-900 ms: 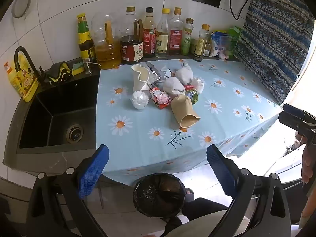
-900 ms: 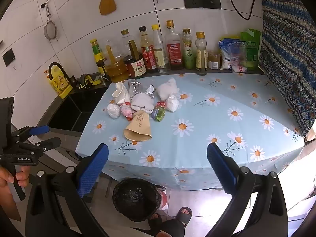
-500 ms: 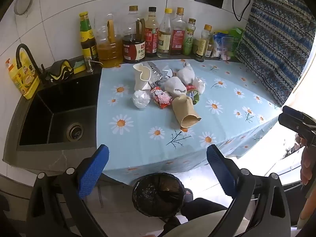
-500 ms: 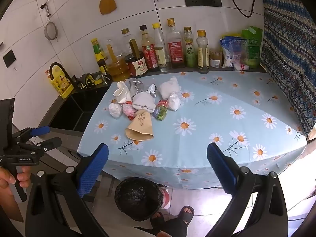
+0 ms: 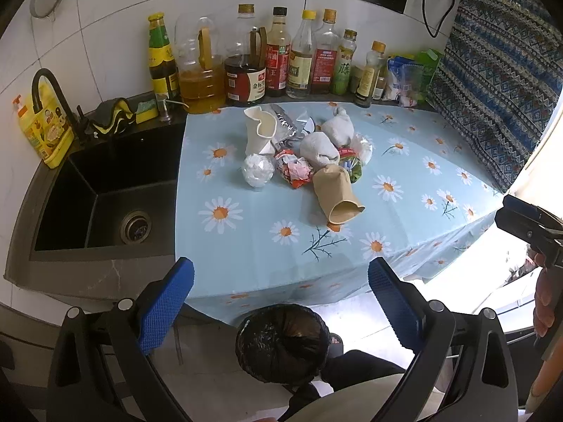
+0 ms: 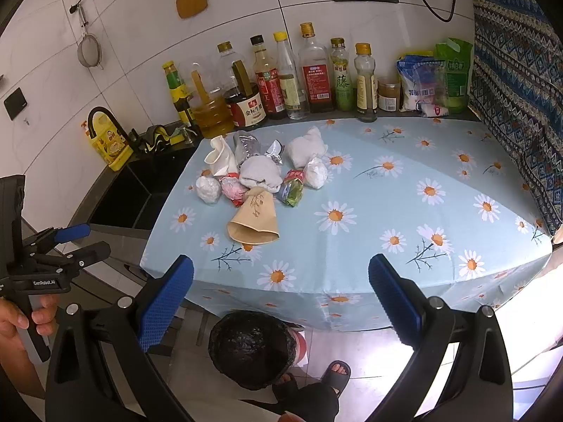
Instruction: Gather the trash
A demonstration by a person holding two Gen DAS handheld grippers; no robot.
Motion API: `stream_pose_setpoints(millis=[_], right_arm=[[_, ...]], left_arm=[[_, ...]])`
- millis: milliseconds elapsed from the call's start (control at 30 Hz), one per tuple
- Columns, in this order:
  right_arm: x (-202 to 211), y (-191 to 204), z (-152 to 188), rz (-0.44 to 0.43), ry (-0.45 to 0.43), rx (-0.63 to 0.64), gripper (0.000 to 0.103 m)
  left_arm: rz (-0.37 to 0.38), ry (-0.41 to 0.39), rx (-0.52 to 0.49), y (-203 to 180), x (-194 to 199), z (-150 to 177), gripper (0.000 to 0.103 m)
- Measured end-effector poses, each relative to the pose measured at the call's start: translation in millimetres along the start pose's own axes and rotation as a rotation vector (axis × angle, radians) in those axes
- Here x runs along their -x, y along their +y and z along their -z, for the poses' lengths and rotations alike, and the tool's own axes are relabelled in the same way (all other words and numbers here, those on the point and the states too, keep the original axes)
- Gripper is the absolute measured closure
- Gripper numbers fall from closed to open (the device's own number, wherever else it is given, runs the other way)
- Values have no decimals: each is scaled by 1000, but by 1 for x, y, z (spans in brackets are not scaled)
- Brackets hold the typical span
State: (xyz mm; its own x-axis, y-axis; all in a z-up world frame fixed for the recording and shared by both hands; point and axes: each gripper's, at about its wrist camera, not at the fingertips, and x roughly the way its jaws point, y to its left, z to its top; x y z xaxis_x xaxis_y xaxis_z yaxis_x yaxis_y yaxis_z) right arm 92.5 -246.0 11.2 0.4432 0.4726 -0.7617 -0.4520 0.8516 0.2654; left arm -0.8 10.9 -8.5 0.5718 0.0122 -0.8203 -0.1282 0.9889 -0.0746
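daisy-print blue tablecloth (image 5: 281,211) ahead of both spread, empty claws, left gripper (image 5: 280,302) and right gripper (image 6: 280,302); crumpled tan paper cup (image 6: 254,219) beyond them, black-lined round bin (image 6: 253,346) beneath.

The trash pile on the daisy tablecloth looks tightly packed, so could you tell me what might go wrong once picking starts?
1. The brown paper cup lies on its side touching the crumpled wrappers; grabbing it may scatter them.
2. The sink sits beside the pile, so the plastic-wrapped ball could roll in.
3. The bin stands below the table edge, partly under the cloth overhang; drops from either open tool, left or right, could miss.
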Motion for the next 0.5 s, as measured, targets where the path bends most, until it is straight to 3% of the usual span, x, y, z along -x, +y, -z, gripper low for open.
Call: stream_pose_setpoints(millis=[500], right_arm=[[7,15,3,5,-15,17,4]], left_arm=[[22,-18,11,6,10,2,7]])
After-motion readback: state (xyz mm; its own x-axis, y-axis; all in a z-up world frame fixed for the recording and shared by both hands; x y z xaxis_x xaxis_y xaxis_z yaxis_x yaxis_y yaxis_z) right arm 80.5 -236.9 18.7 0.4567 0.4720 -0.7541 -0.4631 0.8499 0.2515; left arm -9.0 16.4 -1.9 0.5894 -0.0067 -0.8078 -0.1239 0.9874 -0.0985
